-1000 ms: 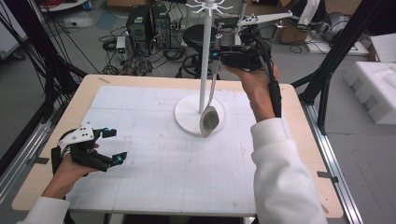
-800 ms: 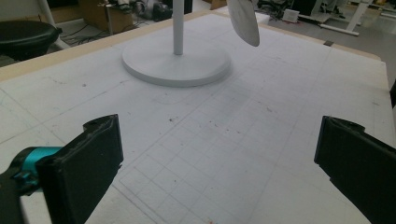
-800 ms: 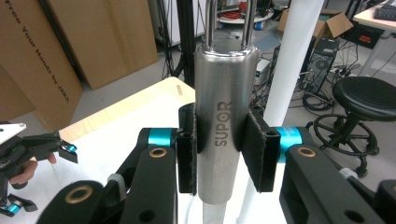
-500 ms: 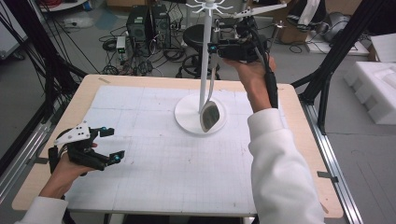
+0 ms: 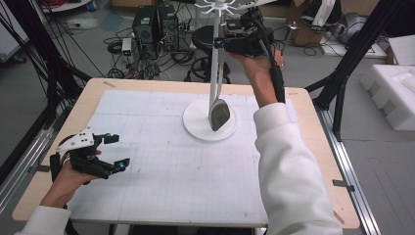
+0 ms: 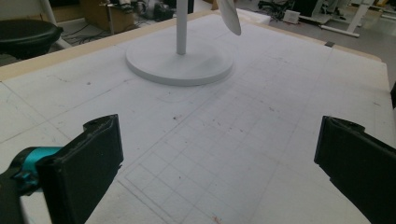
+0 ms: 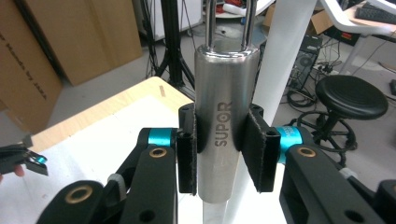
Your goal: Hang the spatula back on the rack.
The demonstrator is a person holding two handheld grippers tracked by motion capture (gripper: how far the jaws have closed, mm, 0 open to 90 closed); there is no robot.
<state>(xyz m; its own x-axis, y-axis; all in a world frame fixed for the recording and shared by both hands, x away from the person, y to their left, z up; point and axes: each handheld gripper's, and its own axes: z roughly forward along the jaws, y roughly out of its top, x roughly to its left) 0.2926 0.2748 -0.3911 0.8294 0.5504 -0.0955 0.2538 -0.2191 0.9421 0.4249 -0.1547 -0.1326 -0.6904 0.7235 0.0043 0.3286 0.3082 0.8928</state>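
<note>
Right gripper (image 7: 219,149) clamped on a steel ladle handle (image 7: 220,116) beside the white stand pole (image 5: 216,54), ladle bowl (image 5: 219,115) hanging above the round base (image 5: 195,122); left gripper (image 5: 108,152) low over the mat — jaws wide apart, empty

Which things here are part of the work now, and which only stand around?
In use:
- right hand-held gripper, shut on the steel utensil handle
- white stand

Around:
- left hand-held gripper, open
- black stool
- cardboard boxes
- computer tower
</note>
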